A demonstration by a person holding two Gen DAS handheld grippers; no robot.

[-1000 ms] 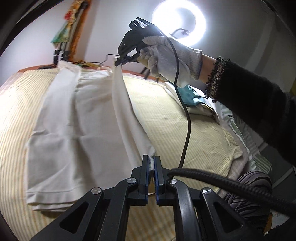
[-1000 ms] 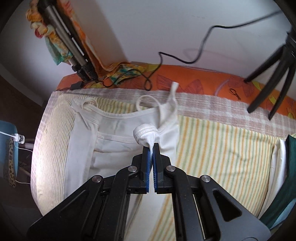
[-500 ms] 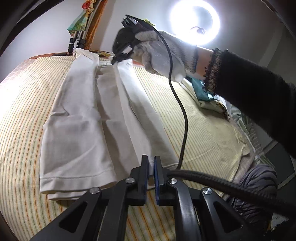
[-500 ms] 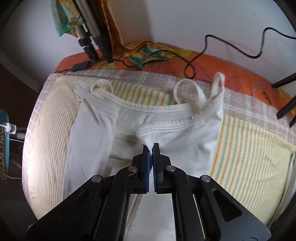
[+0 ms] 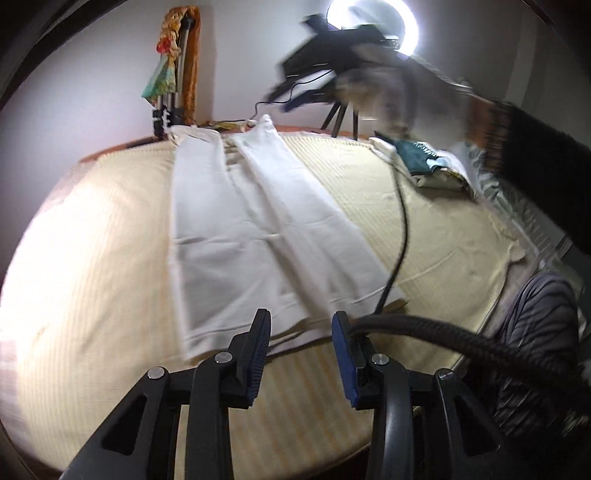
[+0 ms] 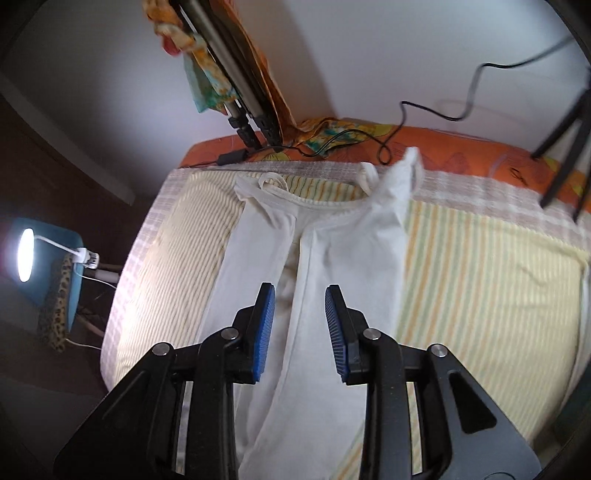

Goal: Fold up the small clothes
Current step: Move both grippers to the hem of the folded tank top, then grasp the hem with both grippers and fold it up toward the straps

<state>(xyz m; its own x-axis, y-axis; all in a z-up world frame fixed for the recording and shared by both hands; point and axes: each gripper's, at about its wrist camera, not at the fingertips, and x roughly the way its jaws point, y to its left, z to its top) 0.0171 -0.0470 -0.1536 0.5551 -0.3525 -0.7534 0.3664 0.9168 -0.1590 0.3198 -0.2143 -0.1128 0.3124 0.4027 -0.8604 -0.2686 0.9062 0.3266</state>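
White cotton strappy top [image 5: 258, 236] released, its right side now folded inward.
Both left tongs [image 5: 300, 354] and right tongs [image 6: 300, 332] gape empty; it lies lengthwise mid-bed [image 5: 92, 295], straps at the far edge, ready for the crosswise fold.

A home bedroom: striped bed [image 6: 480, 266], ring light [image 5: 373, 26], tripods.

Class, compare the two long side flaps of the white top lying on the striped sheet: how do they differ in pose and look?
In the right wrist view, the left flap lies flat and smooth, while the right flap shows a long crease. The left flap's strap lies flat as a loop on the striped sheet; the right flap's top corner sticks up, bunched. Both are white and folded inward lengthwise over the middle, and neither open gripper, left or right, holds them.
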